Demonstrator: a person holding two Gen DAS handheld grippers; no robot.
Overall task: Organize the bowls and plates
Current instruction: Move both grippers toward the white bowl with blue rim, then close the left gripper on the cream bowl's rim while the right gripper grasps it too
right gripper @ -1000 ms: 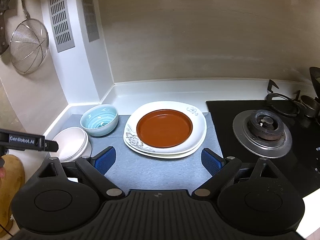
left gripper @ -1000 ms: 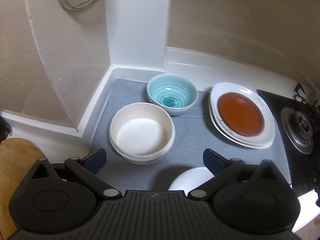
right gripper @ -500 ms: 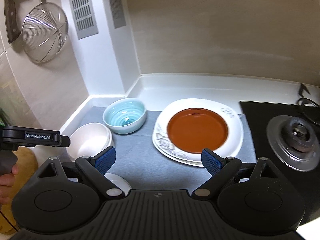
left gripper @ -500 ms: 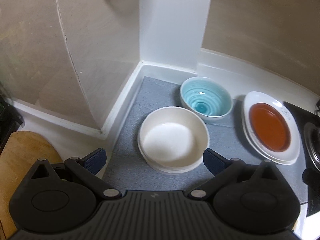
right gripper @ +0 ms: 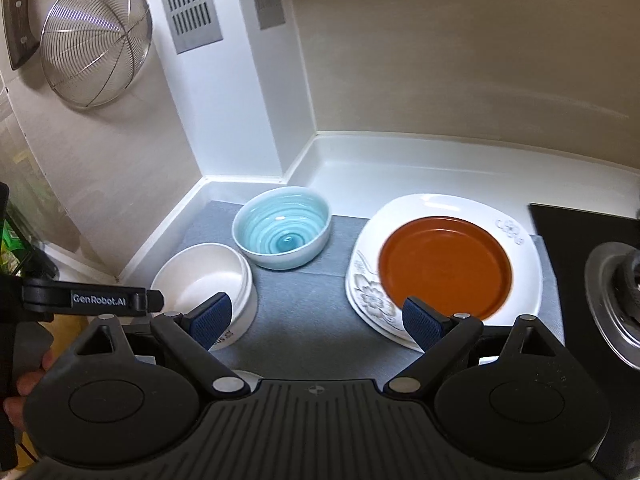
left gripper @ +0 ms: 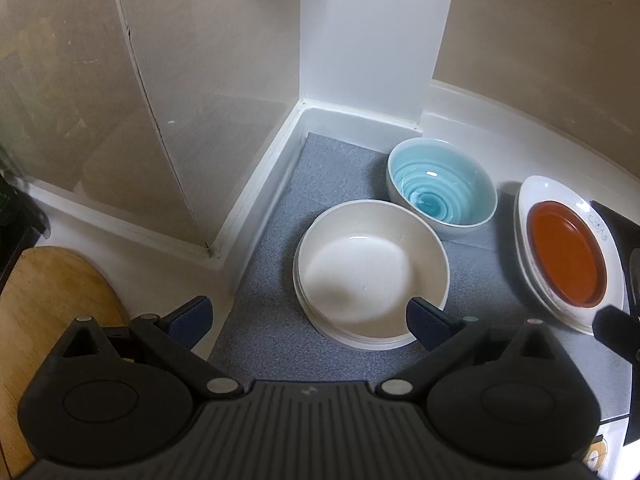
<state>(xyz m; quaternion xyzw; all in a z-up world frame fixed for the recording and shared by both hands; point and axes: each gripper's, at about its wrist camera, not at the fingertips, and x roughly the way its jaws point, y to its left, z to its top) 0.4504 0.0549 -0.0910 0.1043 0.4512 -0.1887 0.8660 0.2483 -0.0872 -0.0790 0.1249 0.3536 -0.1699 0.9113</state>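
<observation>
- Left gripper (left gripper: 308, 318): jaws spread wide, nothing between them. Right pad overlaps the near rim of the white bowl stack (left gripper: 372, 274); whether it touches, cannot tell. Left pad sits over the mat's left edge.
- White bowl stack sits on the grey mat (left gripper: 352, 156), mostly between the left jaws and just ahead of them.
- Blue bowl (left gripper: 442, 188) lies beyond the stack, ahead-right of the left jaws, rims touching or nearly so.
- Orange plate (left gripper: 566, 256) rests inside a white floral plate (left gripper: 536, 190), well right of the left jaws.
- Right gripper (right gripper: 316, 320): jaws also wide, empty, over bare mat. White bowl stack behind its left pad, floral plate rim behind its right pad.
- Blue bowl ahead of the right jaws, slightly left.
- Wooden board (left gripper: 48, 312) left of the left jaws.
- Strainer (right gripper: 96, 42) hangs on the wall, far upper left of the right jaws.
</observation>
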